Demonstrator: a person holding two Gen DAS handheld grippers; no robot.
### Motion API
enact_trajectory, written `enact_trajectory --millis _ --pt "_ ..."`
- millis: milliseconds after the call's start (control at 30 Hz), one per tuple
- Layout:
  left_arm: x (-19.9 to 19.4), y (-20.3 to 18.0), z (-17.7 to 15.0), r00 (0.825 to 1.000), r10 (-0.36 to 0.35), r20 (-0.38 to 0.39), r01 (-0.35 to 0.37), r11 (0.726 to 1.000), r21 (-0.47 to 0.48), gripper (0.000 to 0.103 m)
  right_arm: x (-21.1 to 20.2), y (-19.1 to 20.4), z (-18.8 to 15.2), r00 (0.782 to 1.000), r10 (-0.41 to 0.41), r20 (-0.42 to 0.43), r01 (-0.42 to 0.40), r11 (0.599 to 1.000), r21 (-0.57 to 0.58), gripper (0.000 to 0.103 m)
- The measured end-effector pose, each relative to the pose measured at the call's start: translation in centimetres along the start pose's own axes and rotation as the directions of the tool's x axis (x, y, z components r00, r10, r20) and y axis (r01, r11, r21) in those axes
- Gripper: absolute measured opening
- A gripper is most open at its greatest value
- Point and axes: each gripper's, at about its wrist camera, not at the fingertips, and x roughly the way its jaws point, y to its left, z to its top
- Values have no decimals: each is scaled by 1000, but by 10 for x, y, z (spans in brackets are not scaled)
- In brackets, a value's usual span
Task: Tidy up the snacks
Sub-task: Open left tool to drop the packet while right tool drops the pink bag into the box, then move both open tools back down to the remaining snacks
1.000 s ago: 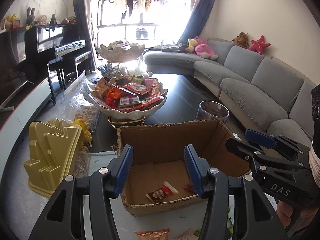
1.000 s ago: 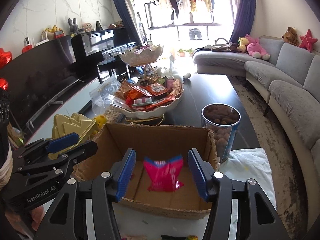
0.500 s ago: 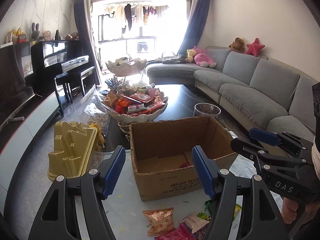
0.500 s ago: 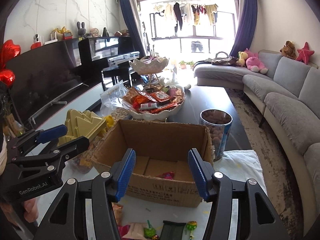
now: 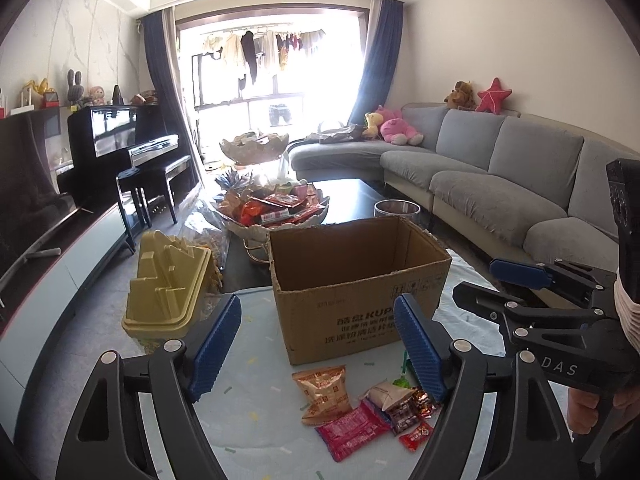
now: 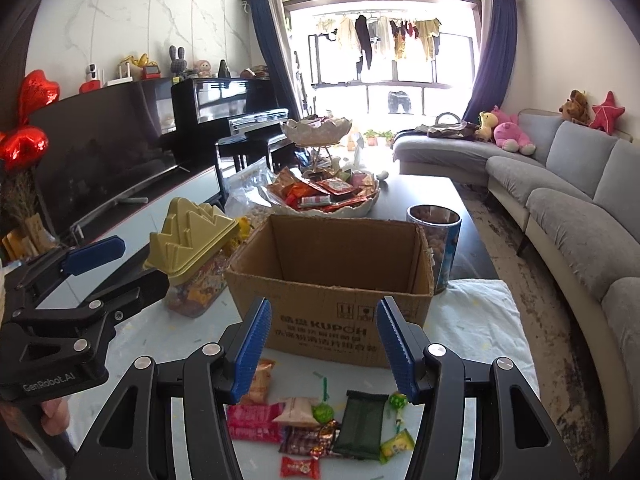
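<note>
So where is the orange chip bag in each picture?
Left wrist view: the orange chip bag lies low in the middle, on the cloth in front of the cardboard box, between the two blue pads.
Right wrist view: the orange chip bag sits lower left of middle, partly behind the left blue pad.
Shared landmark: the cardboard box, just behind the bag in both.

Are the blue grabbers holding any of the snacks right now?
No, neither hand-held gripper holds anything. The left one is opening with nothing between its pads; the right one is empty too.
</note>
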Motion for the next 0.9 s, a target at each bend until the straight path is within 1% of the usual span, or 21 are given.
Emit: enact_trajectory --millis 133,400,533,667,767,900 --pt "-10 -2 -19 1000 3 -6 -3 1000 6 83 -5 5 -18 1000 15 -27 -15 1000 -4 56" --pt "-15 -2 -66 998 -11 -61 12 1000 12 83 0 9 -60 994 9 -110 -9 1000 -5 56" --pt "-9 -7 -90 995 -26 -99 30 999 43 83 3 14 -84 989 -7 -145 3 1000 -22 56" --pt "-4 -11 -111 992 -35 -117 45 996 79 83 4 14 -101 986 -33 -166 29 999 -27 56" --pt "1 -13 -122 990 -55 -131 68 993 99 83 7 15 -112 981 -44 -187 40 999 -22 56" --pt "10 -16 -132 990 -66 -128 85 985 150 83 12 15 -125 975 -58 -213 54 998 -23 56"
